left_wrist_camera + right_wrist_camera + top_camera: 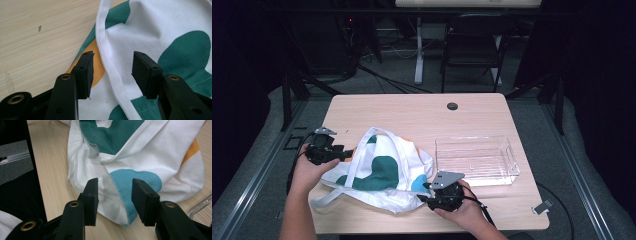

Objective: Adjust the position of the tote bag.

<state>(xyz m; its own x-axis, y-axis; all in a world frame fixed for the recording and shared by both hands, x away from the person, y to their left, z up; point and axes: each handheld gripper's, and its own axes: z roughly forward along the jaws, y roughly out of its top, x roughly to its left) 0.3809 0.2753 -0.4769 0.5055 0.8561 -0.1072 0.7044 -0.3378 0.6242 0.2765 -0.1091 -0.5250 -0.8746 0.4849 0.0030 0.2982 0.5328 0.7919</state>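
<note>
Bag (384, 170): white with teal patches, lying on worktop (422, 112) beside clear bin (477, 160).
Left claw (112, 72): spread, straddling bag's white strap (110, 72).
Right claw (115, 200): spread at bag's corner.

Your left gripper (346, 153) and right gripper (424, 192) sit low, forearms entering from below, both with jaws parted and gripping nothing.

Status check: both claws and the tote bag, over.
Left claw open over bag strap. Right claw open at tote bag corner. Clear bin beside, not in the way.
</note>
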